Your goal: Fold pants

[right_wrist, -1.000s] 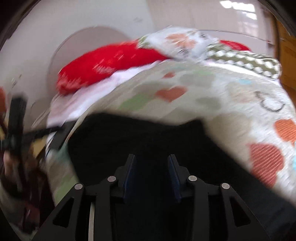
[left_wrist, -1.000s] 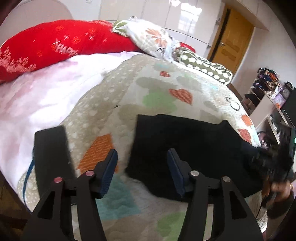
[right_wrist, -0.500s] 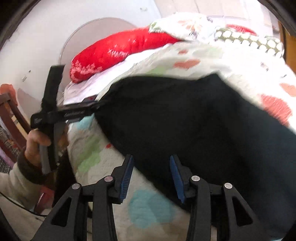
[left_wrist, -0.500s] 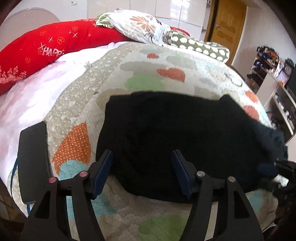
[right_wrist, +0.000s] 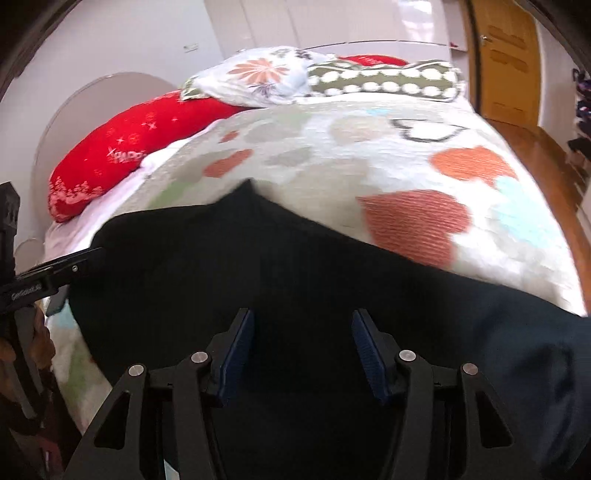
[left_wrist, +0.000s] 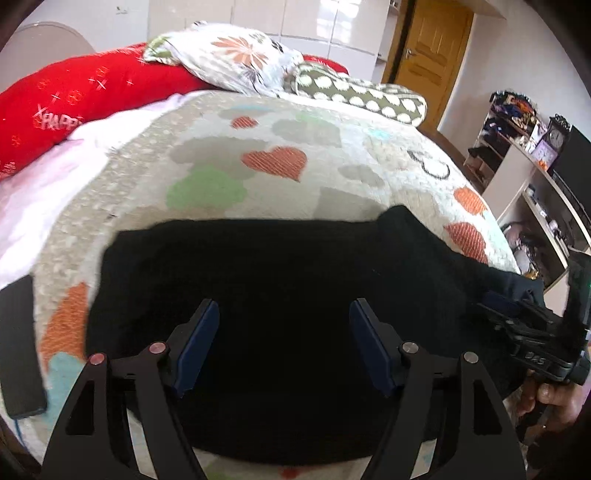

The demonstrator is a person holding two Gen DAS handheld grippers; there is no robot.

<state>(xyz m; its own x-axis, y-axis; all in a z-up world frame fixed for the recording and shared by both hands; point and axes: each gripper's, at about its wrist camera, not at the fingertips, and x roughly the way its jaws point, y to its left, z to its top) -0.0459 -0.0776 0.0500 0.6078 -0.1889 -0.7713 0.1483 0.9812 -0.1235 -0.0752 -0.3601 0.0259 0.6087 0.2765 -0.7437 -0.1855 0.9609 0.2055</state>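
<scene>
Phone just beside pants, seemingly.

Bed fills most of view, covered by quilted spread with orange, green, grey hearts. At head: long red bolster, floral pillow, olive pillow with white dots. Pale rounded headboard behind bolster. White glossy wardrobe panels along far wall. Wooden door at right, shut. White walls. Wooden floor by door. Cluttered shelf unit along right wall with small clock; dark screen beside it. Bright daylight.
</scene>
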